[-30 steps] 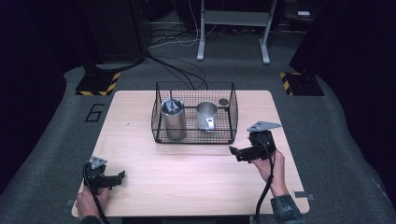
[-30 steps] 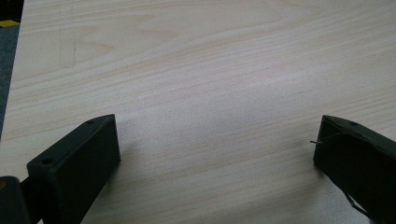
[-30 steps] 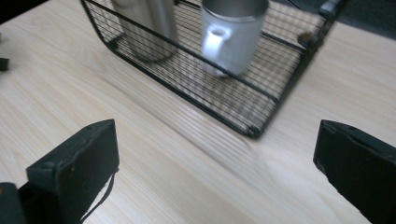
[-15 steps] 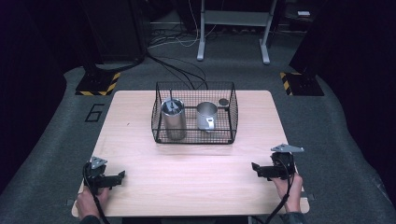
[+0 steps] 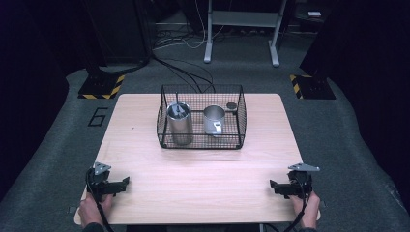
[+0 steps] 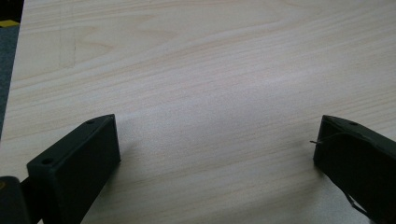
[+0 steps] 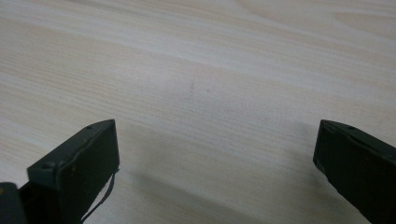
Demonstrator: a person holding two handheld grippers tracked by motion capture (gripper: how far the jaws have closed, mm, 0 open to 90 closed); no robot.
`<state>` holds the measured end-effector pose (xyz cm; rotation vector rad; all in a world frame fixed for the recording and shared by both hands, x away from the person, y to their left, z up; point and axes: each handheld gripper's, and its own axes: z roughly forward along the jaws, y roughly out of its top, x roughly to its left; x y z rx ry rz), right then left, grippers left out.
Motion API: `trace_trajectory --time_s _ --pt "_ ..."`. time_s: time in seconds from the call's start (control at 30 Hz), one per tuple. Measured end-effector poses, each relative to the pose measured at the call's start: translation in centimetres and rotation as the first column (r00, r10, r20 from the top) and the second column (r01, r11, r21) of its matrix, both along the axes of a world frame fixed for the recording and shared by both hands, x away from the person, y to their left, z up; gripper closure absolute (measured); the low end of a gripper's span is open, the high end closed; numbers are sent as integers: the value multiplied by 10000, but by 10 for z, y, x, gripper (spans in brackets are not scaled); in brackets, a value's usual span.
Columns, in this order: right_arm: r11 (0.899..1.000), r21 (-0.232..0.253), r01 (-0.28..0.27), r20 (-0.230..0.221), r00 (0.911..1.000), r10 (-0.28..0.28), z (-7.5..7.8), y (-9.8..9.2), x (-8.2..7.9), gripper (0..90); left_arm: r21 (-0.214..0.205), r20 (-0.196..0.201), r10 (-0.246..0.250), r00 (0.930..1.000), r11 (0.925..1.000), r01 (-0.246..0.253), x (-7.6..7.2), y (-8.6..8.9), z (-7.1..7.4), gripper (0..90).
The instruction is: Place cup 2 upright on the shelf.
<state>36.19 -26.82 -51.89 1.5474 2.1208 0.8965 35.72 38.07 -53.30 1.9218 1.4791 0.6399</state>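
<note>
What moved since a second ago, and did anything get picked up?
The right gripper moved from beside the basket back to the near right corner of the table, open and empty. Nothing got picked up. The left gripper, the tall can and the cup in the basket stayed put.

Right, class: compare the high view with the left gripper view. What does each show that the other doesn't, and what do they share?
High view alone: a wire basket at the table's far middle holding a tall steel canister, a steel mug and a small dark round item; also the right tool, the person's hands and the grey floor.

Left gripper view alone: a close look at the left tool, its two black jaws wide apart with bare wood between.

Both share: the light wooden table and the left tool.
</note>
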Motion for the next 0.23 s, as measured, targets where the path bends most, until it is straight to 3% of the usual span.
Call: trace_trajectory --time_s 0.13,0.2,0.23 --pt "9988 -491 0 363 9993 18 -8 2 -1 0 2 0 1 10000 10000 -1 0 0 0 2" --pt "9988 -482 -1 787 9969 39 -11 2 -3 0 -15 10 -1 10000 10000 1 0 0 0 2" --pt "9989 -471 -20 755 9971 56 -11 2 -2 0 -10 12 -3 10000 10000 3 0 0 0 2"
